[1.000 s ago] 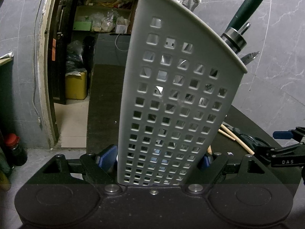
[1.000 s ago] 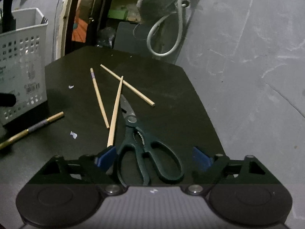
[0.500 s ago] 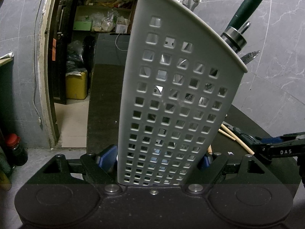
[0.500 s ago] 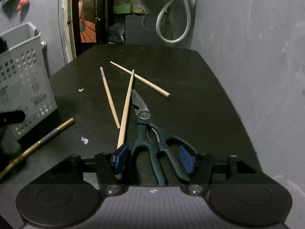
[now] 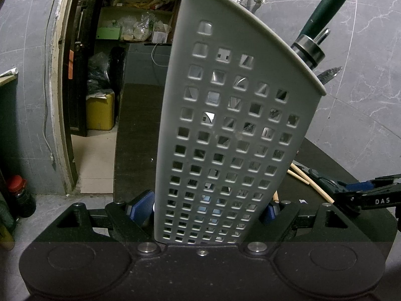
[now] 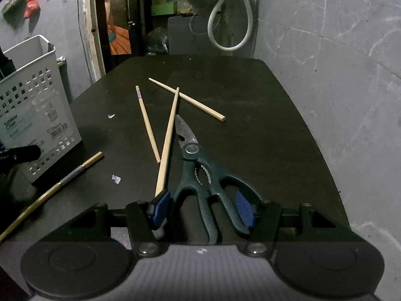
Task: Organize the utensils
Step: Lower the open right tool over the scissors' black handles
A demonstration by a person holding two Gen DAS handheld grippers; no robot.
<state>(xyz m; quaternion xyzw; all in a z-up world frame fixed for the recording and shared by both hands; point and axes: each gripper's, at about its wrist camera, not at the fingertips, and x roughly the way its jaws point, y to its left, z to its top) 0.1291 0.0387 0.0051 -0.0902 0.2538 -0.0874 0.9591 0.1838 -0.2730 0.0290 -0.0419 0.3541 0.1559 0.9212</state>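
My left gripper point(image 5: 204, 209) is shut on the white perforated utensil basket point(image 5: 225, 130), which stands upright on the black table and holds a dark green handled tool point(image 5: 323, 12). My right gripper point(image 6: 203, 208) has closed around the handles of the dark green kitchen scissors point(image 6: 200, 173), which lie on the table point(image 6: 263, 130); both blue pads touch the handles. A wooden chopstick point(image 6: 168, 143) lies against the left pad. The basket also shows at the left of the right wrist view point(image 6: 37, 105).
Two more wooden chopsticks point(image 6: 147, 123) point(image 6: 188, 99) lie beyond the scissors. A gold and purple chopstick point(image 6: 70, 175) lies near the basket's foot. A grey wall runs along the table's right side. A doorway and shelves stand behind the table.
My right gripper moved forward over the scissors and its fingers closed from wide open onto the handles. The left gripper and basket stayed still.
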